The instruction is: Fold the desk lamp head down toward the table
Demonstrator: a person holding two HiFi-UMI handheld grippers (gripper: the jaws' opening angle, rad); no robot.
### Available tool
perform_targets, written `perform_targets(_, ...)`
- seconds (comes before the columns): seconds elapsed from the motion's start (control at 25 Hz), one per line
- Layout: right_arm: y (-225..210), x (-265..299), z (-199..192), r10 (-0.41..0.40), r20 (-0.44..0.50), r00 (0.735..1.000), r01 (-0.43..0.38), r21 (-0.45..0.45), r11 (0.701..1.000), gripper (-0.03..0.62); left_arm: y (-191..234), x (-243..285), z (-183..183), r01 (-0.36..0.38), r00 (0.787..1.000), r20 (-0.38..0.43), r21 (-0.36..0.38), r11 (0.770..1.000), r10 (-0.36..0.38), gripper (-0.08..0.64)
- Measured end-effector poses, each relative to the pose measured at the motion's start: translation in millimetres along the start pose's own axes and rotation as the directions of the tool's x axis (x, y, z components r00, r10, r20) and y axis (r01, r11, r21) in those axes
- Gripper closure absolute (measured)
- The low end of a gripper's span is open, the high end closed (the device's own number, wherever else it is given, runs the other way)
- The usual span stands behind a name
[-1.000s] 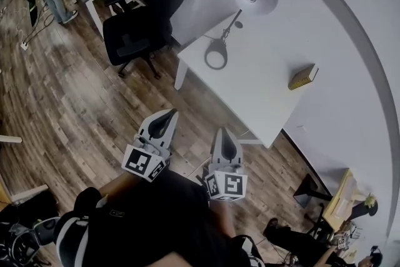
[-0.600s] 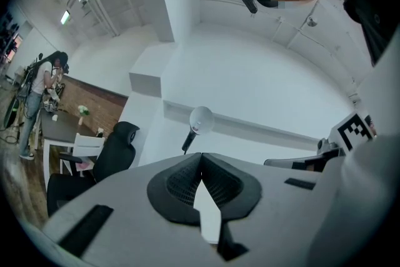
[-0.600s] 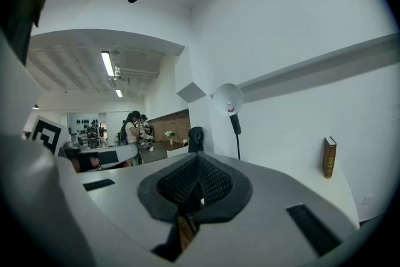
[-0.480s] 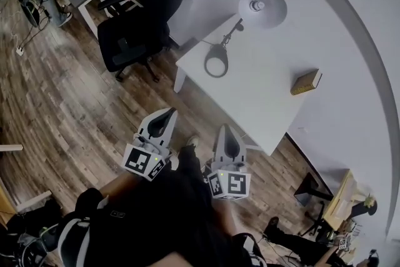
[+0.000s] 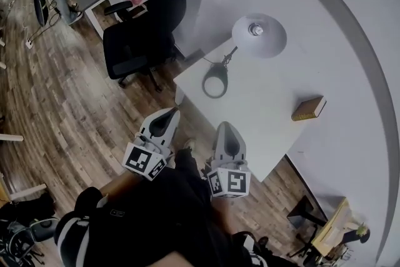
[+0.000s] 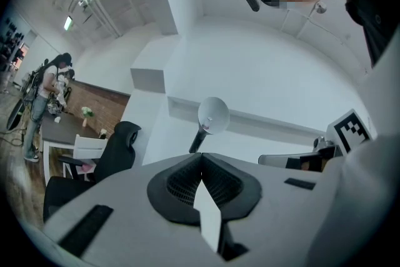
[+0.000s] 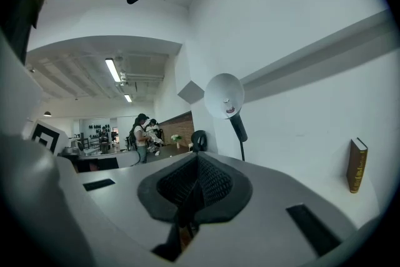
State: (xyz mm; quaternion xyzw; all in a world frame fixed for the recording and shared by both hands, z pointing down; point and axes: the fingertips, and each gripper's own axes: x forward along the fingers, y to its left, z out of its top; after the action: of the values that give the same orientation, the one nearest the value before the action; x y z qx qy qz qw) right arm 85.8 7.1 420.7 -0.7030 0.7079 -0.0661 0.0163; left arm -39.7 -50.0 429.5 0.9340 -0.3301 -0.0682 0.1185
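- desk lamp (image 5: 265, 40): white shade, black arm and base
- desk (image 5: 250, 110): white
- book (image 5: 308, 109): tan cover
- office chair (image 5: 147, 28): black
- floor (image 5: 69, 109): brown wood planks
- left hand-held gripper (image 5: 167, 112), right hand-held gripper (image 5: 224, 126): pale grey, black-and-white square markers

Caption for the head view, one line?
Left tool and right tool, both shut, face the table; desk lamp head raised, untouched.

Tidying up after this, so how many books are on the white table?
1. The book is near the right end of the white table in the head view, well apart from the desk lamp. Nothing there could hide another.
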Motion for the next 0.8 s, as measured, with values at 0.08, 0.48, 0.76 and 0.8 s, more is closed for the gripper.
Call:
perform_targets(0.08,-16.7,15.0,7.4,0.032,0.005,0.999,-0.031,-0.005,0.999,0.580,-2.5,23.3,3.6,-0.019,1.000,0.012,0.001,1.000,0.019,0.534)
perform_targets(0.48,-92.9,69.8,35.6,0.115,0.037,0.993,-0.115,-0.008,0.993,0.580,-18.4,111.9,15.8,-0.082,0.996,0.046,0.048,0.996,0.079,0.534)
perform_targets(0.76,-108.2,92.2,58.2,0.080,0.064,0.995,-0.079,-0.019,0.997,0.580,-4.7,142.2,41.8,-0.070,0.995,0.076,0.080,0.994,0.064,0.534)
perform_targets(0.8,-109.3,95.6,61.0,0.066,0.070,0.995,-0.065,-0.020,0.998,0.580,-1.6,146.9,46.4,-0.060,0.995,0.083,0.083,0.995,0.053,0.534)
